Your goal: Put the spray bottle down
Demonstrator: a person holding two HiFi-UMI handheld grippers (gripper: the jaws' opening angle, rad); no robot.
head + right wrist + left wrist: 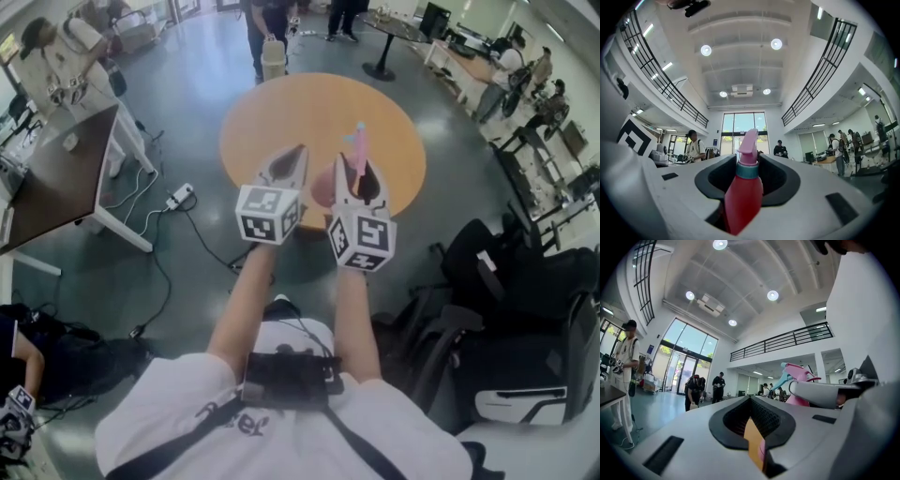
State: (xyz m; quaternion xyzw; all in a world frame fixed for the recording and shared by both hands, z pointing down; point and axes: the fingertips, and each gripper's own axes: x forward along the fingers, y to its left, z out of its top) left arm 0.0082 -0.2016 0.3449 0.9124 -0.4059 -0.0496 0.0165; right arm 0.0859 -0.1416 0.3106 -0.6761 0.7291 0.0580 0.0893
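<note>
My right gripper (349, 169) is shut on a pink spray bottle (357, 150) and holds it upright over the near edge of the round orange table (309, 108). In the right gripper view the red-pink bottle body (743, 197) fills the gap between the jaws, and its teal collar and pink nozzle rise above them. Just to the left, my left gripper (292, 159) is level with the right one. Its jaws are closed to a thin slit (752, 418) with nothing between them. In the left gripper view the bottle's pink and teal head (797, 376) shows above the right gripper.
A dark-topped desk (56, 178) stands at the left, with a power strip and cables (180, 196) on the floor beside it. Black chairs (525, 309) crowd the right side. People stand beyond the table (272, 37), and one person is at the far left (56, 56).
</note>
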